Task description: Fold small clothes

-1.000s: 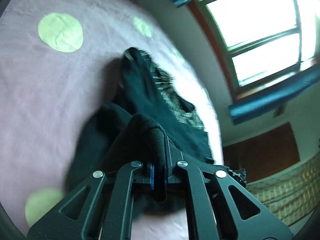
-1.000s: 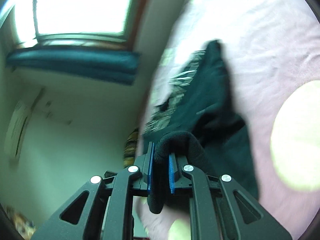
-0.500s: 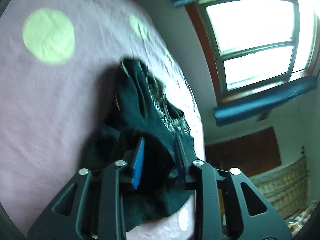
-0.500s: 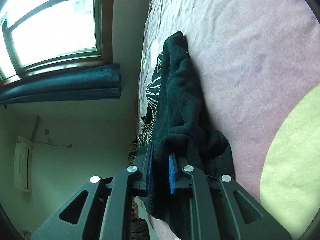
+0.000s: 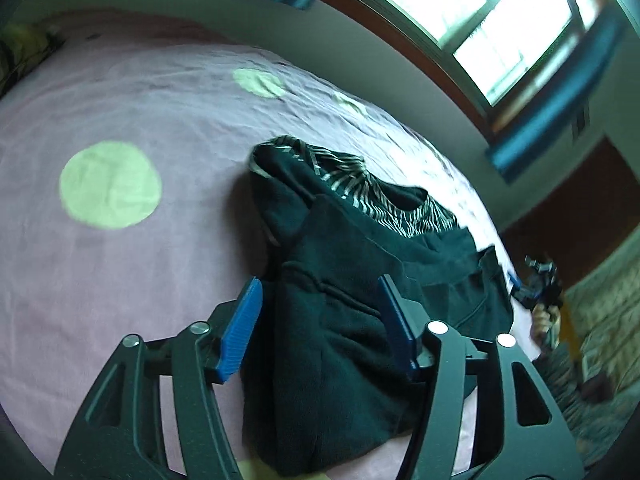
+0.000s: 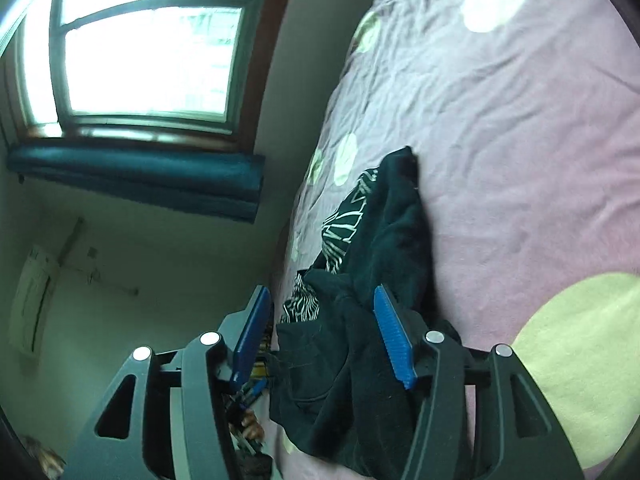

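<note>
**A:** What sits nearest each camera?

**B:** In my left wrist view, the left gripper (image 5: 320, 320) has its jaws opening, about half spread, blue pads clear of the cloth. The black fleece garment (image 5: 340, 320) lies between and just beyond them, released onto the pink bedsheet (image 5: 120, 280). The right gripper (image 6: 320, 332) is doing the same: jaws opening, the near fold under them, nothing pinched.

**A:** Which way does the garment run?

**B:** Seen from the right, its long axis leads away from the jaws toward the far tip, along the bed's window-side edge. Seen from the left, it spreads wider, from lower left to upper right. I judge both hands about equally near, one at each near corner.

**A:** What does one view add?

**B:** The left shows the zebra-patterned lining (image 5: 384, 204) across the top, and the right gripper at the far right. The right view shows the person's fingers (image 6: 252, 430) below the bed edge, and the window (image 6: 152, 52) beyond.
</note>
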A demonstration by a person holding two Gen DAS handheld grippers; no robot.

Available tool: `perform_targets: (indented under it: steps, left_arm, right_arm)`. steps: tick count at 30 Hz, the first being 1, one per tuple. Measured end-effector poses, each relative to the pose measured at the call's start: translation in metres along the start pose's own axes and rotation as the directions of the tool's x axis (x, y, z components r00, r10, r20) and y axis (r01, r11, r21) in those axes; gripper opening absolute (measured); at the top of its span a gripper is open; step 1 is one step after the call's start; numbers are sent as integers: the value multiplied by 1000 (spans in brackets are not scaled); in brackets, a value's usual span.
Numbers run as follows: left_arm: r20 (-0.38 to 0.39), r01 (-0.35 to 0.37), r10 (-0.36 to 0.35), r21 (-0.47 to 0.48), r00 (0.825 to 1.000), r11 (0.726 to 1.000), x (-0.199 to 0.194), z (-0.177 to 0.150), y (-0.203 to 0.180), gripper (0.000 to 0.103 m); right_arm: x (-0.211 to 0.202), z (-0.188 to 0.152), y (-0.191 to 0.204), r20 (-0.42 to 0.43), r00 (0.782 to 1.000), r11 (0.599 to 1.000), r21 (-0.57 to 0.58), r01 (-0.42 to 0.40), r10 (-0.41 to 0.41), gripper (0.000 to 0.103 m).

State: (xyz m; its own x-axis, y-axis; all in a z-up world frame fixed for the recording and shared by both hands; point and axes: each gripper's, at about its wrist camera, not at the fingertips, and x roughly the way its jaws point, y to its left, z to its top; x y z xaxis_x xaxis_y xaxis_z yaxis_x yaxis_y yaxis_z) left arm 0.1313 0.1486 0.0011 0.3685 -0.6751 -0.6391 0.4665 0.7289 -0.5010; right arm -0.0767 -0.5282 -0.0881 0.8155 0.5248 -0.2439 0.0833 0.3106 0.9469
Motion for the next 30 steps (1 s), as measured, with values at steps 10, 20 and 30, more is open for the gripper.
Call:
perform_targets:
  steps: [10, 20, 30]
  left_arm:
    - [-116, -58, 76, 149, 990, 987, 55, 23, -20, 65]
    - [-108, -169, 195, 212, 975, 962, 73, 20, -28, 42]
    - [-61, -235, 259, 264, 964, 935, 67, 18, -42, 19]
  right_arm:
    - [55, 7, 37, -118, 973, 934, -323, 150, -197, 56]
    - [123, 5, 40, -207, 909, 823, -528, 207, -362, 55]
    - [113, -15, 44, -101, 922, 776, -579, 251, -374, 13]
